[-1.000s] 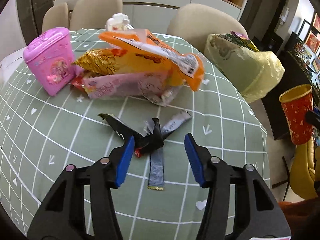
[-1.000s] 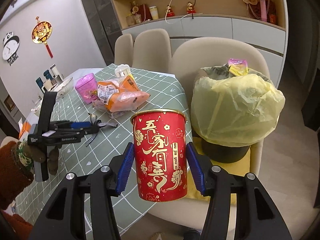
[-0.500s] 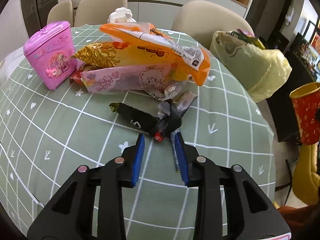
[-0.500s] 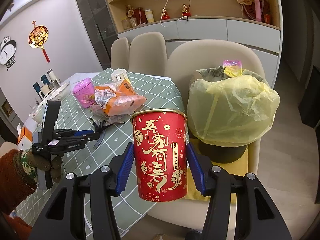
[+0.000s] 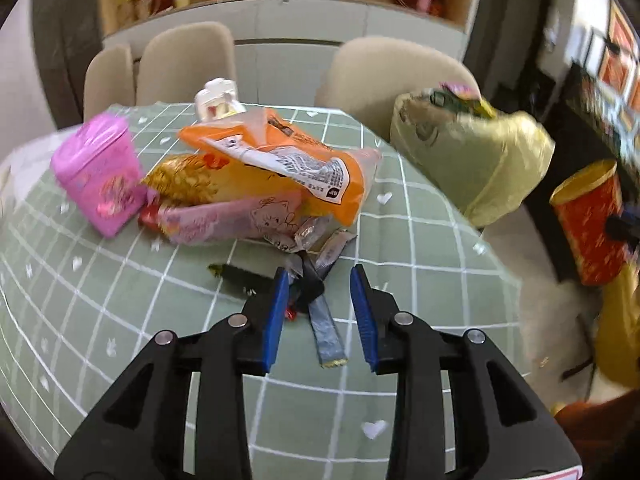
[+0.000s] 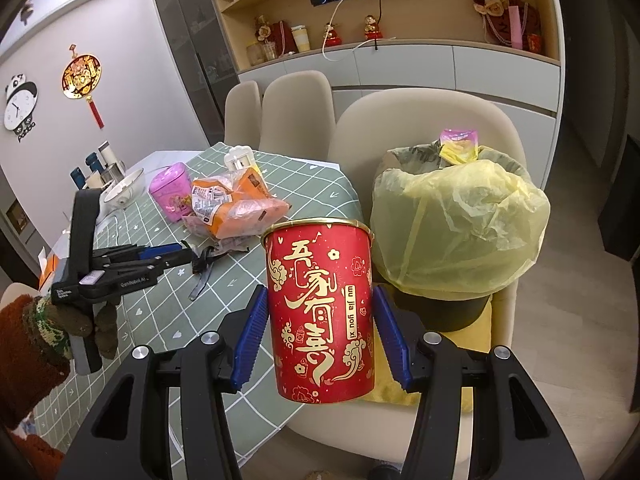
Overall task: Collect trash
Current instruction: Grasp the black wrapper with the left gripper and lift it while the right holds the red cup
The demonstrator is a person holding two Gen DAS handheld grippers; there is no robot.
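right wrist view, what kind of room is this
Most likely a home dining room: a table under a green checked tablecloth with beige dining chairs around it, wall shelves of ornaments above a sideboard, and a lined trash bin set on one chair beside the snack wrappers.

My left view is smearing with motion blur, mostly toward its edges. My right view is staying sharp, evenly lit, fisheye-bent with dark corners.

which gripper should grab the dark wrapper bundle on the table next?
Left. The left gripper sits right at the dark wrapper bundle, fingers open around it, having just reopened slightly. The right gripper is shut on the red paper cup, off the table edge beside the yellow-bagged trash bin.
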